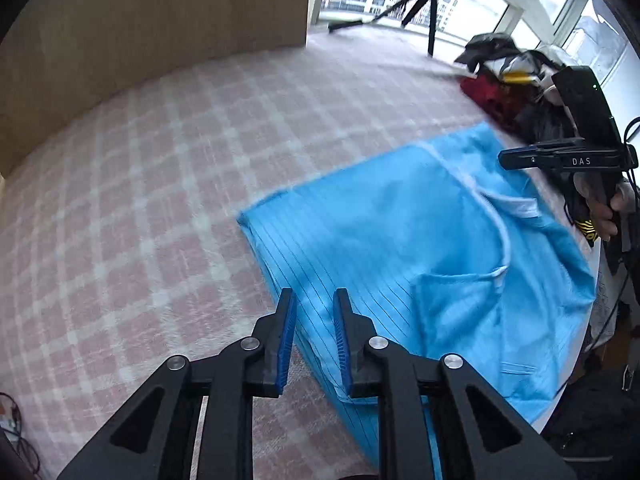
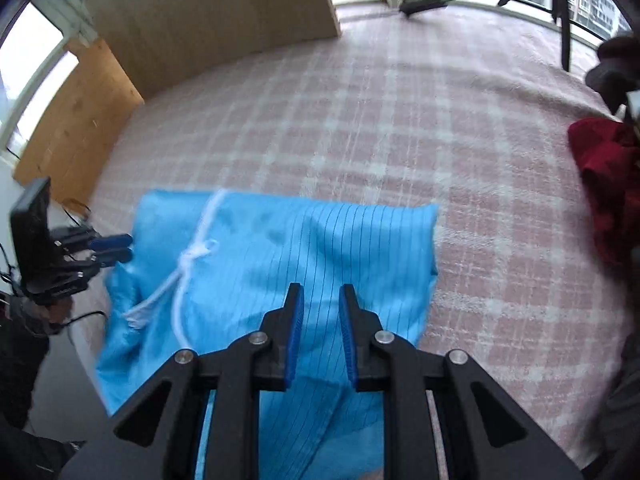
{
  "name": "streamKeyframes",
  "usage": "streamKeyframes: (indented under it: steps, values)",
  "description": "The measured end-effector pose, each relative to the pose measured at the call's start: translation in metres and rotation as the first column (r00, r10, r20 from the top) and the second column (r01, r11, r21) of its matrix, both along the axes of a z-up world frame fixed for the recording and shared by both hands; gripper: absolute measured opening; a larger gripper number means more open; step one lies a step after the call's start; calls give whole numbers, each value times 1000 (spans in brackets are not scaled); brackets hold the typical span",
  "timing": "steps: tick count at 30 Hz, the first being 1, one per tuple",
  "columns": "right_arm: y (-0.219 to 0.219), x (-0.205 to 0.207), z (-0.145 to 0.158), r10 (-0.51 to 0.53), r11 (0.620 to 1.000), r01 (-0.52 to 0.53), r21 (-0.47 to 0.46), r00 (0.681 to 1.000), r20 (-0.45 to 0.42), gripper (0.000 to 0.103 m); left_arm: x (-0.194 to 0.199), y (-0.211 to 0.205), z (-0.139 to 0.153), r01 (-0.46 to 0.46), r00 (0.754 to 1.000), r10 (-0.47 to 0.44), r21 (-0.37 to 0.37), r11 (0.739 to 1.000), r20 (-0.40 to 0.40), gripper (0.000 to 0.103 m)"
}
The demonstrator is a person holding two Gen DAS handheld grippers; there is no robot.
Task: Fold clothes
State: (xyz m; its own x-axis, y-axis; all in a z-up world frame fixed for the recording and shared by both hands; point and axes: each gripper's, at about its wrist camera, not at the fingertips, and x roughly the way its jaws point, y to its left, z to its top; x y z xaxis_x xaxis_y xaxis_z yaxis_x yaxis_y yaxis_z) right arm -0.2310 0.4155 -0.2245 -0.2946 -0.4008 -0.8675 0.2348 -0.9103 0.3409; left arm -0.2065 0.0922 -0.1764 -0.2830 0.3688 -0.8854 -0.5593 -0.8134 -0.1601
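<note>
Blue garment (image 1: 420, 248) spread flat on checked blanket (image 1: 160, 200), centre-right of frame, ready for folding. Left gripper (image 1: 314, 340) and right gripper (image 2: 322, 336) narrowly parted, grasping nothing, poised above cloth.

A bed (image 1: 168, 168) is covered by a pink blanket (image 2: 460, 152) checked with pale lines. On the blanket a blue garment (image 1: 380, 240) with thin dark stripes is laid flat, its near part reaching the bed's edge. A white cord (image 2: 192, 256) is knotted across the garment. A pile of clothes (image 1: 508, 80), dark red at its nearest side with black and yellow pieces behind, is heaped on the blanket beyond the garment's far corner; whether the two touch cannot be told. The far end of the bed is met by a wooden board (image 2: 216, 12).
</note>
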Motion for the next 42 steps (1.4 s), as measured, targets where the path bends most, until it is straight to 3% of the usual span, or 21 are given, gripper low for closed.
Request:
streamKeyframes:
  steps: [5,8,12,17,20,24,26,29,32,33,35,38,42]
  values:
    - [19,20,8,-28,999,27,-24,1000,-14,18,31,9,8,88,996,-89,-6,996,-13,20]
    - [11,27,-14,-7,1000,5,30,999,36,18,35,16,-18,98,995,-96,-62,993,37,19]
    - [4,40,-34,22,995,-30,98,997,78,19,39,10,-28,77,996,-74,-54,996,59,19]
    - [25,67,-4,-51,991,47,122,998,27,18,43,-12,-5,-20,999,22,-52,998,37,19]
    - [22,91,27,-57,996,61,60,996,-65,18,52,-24,20,-92,996,91,27,995,23,19]
    - [-15,114,44,35,999,-36,-8,994,-104,21,92,2,54,41,999,-38,79,996,-38,25]
    - [-35,130,48,122,993,-120,17,986,-112,33,112,27,58,142,989,-140,48,989,-52,27]
    - [-57,151,49,248,965,-235,115,961,-120,38,143,48,57,299,954,-298,8,954,-42,31]
    - [-69,173,51,440,886,-402,231,886,-147,40,165,74,45,433,900,-436,-85,897,-21,33]
    - [-74,179,50,516,837,-464,289,846,-138,41,167,77,42,457,888,-461,-100,884,-11,33]
    - [-84,191,46,657,704,-570,423,749,-85,43,166,81,38,500,865,-502,-114,858,19,33]
    - [-92,196,37,788,531,-673,515,616,-8,43,168,92,26,547,835,-548,-163,821,44,33]
    - [-102,188,31,856,406,-737,541,514,59,43,166,101,13,575,816,-574,-182,797,65,33]
